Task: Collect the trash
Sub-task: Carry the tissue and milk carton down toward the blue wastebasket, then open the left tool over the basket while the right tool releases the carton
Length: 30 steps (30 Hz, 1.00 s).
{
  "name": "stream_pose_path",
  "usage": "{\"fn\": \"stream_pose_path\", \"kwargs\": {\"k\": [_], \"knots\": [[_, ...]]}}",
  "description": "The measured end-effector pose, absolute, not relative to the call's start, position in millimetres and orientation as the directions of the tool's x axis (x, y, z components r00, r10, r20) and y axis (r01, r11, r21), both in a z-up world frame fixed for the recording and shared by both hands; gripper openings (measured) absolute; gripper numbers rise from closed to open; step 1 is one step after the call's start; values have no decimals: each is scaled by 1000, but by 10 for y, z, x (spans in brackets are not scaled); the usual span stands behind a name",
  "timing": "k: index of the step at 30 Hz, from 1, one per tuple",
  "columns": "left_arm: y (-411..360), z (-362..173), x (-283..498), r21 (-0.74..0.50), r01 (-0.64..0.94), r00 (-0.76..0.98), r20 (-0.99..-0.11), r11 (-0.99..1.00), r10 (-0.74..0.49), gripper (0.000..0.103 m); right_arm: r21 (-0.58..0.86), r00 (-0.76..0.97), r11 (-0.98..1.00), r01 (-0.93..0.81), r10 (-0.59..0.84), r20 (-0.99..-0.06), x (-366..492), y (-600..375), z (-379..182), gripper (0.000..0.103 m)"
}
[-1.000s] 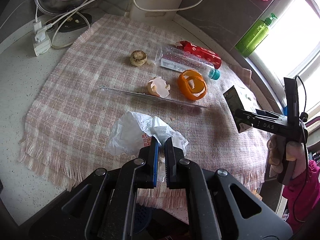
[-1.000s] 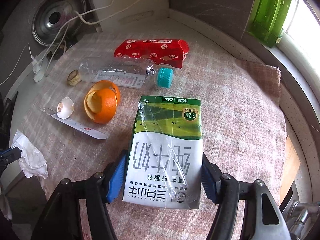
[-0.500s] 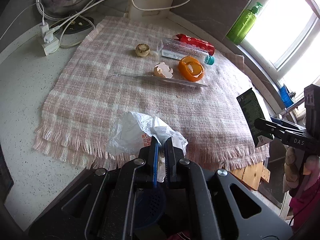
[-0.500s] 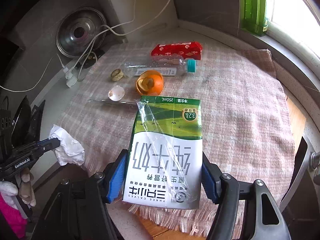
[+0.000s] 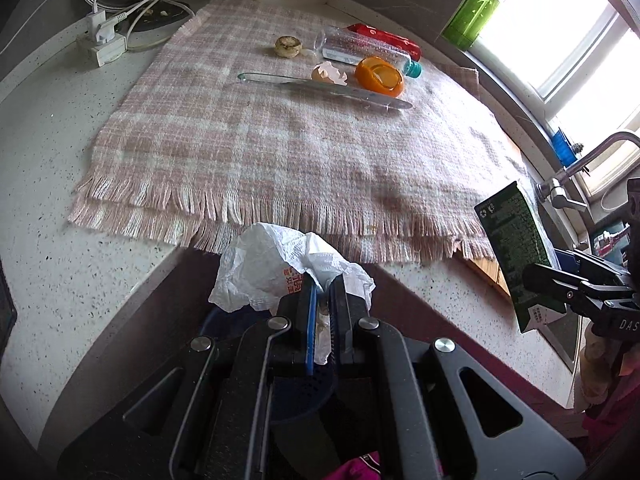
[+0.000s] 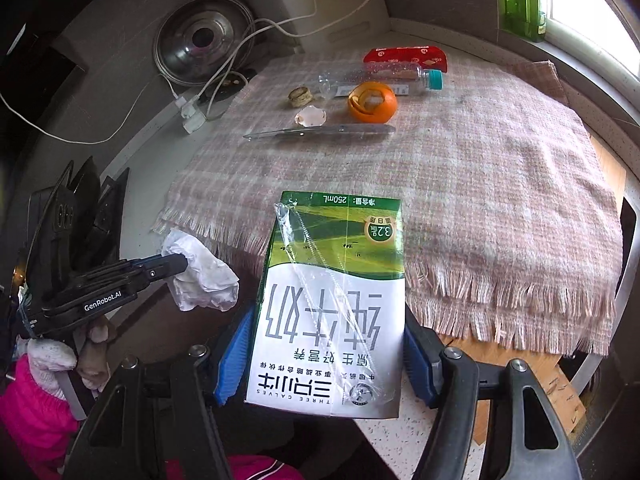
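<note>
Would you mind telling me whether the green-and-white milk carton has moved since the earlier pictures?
Yes. The green-and-white milk carton has drawn back off the pink checked cloth, now hanging past its fringed near edge.

A pink and white checked woven cloth with fringed edges (image 5: 280, 148) covers much of the pale speckled stone tabletop (image 5: 52, 128). At the far corner a round steel pot lid (image 6: 200, 46) leans against the wall, with white cables (image 6: 224, 68) trailing to a white plug adapter (image 5: 102, 40) beside the cloth. A green plastic pump bottle (image 5: 474, 12) stands on the window ledge. A metal tap (image 5: 576, 172) shows at the right.
</note>
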<state>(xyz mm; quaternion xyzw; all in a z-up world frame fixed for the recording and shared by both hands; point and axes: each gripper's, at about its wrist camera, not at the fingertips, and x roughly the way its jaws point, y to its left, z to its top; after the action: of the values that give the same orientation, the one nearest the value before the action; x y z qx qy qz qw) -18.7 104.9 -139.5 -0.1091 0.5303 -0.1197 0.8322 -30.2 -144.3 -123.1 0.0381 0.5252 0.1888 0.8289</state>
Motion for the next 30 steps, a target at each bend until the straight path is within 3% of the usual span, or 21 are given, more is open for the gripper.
{"fn": "stream_pose_path", "kwargs": {"k": [12,30], "knots": [[1129,-1829,-516,-291,111,334,-889,950,-312,3,295,309,918,-265,370,-876,-762,-1154,-1579,69],[1106,-2685,-492,-192,166,219,-949,967,-226,3,280,157,926,-256,325,-933,-1087,-689,-2575,69]]}}
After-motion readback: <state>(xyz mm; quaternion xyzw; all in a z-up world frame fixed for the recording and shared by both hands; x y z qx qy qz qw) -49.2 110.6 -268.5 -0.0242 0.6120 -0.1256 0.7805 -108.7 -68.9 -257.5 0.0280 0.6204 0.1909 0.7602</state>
